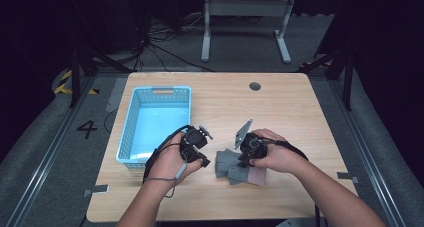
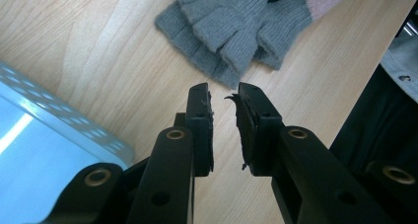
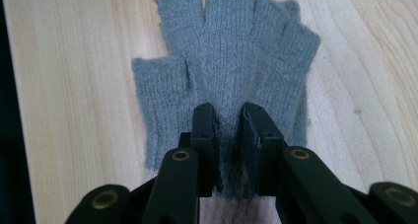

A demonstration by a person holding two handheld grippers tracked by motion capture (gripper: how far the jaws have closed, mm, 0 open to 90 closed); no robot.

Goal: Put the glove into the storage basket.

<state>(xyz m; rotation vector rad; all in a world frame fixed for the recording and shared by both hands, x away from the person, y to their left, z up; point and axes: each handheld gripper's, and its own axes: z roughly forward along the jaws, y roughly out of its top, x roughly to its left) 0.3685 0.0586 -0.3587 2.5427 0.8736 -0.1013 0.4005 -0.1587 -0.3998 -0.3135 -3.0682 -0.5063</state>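
High view: grey knitted fingerless glove [image 1: 233, 165] near-centre on wooden surface [image 1: 280, 107], right gripper [image 1: 246, 159] on it. Left gripper view: left gripper [image 2: 224, 93] jaws slightly apart, empty. Right gripper view: jaws clamp glove's palm; lift slowly.

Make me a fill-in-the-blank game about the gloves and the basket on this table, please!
1. The knitted gloves are mostly ____ in colour.
2. The basket is light ____.
3. The right gripper has its jaws over the ____.
4. The left gripper holds ____ between its jaws.

Missing words: grey; blue; gloves; nothing
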